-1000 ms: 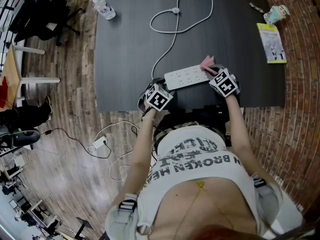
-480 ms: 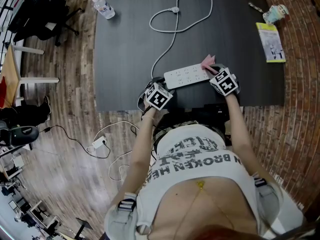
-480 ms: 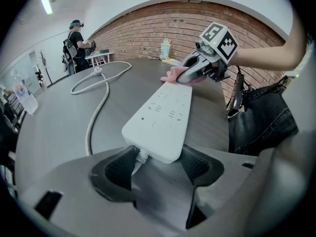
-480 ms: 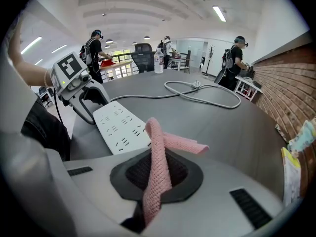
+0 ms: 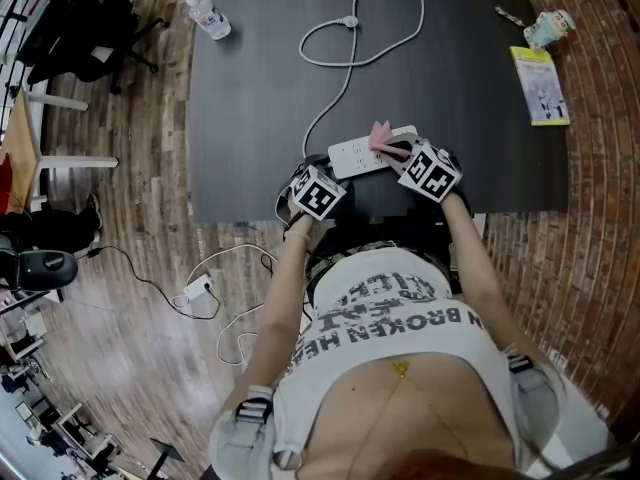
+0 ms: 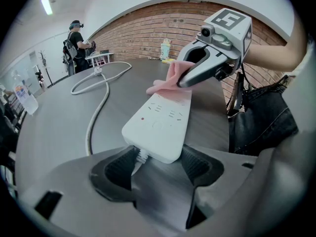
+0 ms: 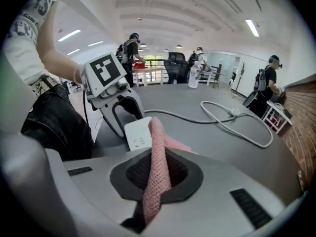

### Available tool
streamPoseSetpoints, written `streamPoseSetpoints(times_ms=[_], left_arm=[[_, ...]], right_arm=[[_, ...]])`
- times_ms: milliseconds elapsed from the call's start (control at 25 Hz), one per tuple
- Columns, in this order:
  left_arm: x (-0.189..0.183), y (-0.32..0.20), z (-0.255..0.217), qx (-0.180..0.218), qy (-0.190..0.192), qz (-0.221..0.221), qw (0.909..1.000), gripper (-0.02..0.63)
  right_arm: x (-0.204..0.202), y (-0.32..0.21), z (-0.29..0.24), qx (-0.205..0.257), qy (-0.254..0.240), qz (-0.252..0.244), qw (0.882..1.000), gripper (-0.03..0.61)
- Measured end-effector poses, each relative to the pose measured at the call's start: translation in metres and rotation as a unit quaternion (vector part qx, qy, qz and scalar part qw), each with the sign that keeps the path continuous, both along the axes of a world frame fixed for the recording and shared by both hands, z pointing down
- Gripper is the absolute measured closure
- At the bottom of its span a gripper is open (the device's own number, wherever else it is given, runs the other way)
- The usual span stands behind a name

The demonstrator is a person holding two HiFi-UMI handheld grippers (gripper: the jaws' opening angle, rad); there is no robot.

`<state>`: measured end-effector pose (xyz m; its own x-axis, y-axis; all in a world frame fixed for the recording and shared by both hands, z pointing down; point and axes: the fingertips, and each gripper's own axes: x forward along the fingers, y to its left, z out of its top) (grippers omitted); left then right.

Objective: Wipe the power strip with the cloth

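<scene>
A white power strip (image 5: 358, 154) lies near the front edge of the dark table (image 5: 250, 88). Its cord (image 5: 330, 98) runs back in a loop. My left gripper (image 5: 322, 173) is shut on the strip's cord end; in the left gripper view that end (image 6: 160, 125) sits between the two pads. My right gripper (image 5: 398, 150) is shut on a pink cloth (image 5: 381, 136), which rests on the middle of the strip. In the right gripper view the cloth (image 7: 157, 157) stands pinched between the jaws, with the strip (image 7: 138, 135) just beyond it.
A water bottle (image 5: 208, 15) lies at the table's far left corner. A yellow-green booklet (image 5: 541, 86) and a small cup (image 5: 552, 28) sit at the far right. The cord's plug (image 5: 350, 21) rests mid-back. People stand beyond the table in both gripper views.
My right gripper has slid left along the strip with the cloth, from its right end to its middle. The left gripper has stayed put.
</scene>
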<state>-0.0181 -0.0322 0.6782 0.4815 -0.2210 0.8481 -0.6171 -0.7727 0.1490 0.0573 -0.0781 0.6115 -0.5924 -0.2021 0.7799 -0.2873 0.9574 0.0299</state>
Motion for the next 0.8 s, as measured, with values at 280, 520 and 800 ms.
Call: streamPoseSetpoints(times_ms=[280,520,800], left_arm=[[-0.003,-0.002,0.002,0.004,-0.006,-0.004,1.0,0.334],[-0.002,-0.002,0.002,0.004,-0.006,-0.004,1.0,0.334],[-0.003,-0.002,0.002,0.004,-0.007,-0.003,1.0,0.334]], right_arm=[[-0.063,0.031,-0.006,-0.029,-0.038,-0.09,0.995,0.561],[-0.093,0.048,0.0,-0.051,-0.039,-0.141,0.988,0.561],[-0.104,0.059,0.017,-0.071,-0.017,-0.162,0.984,0.561]])
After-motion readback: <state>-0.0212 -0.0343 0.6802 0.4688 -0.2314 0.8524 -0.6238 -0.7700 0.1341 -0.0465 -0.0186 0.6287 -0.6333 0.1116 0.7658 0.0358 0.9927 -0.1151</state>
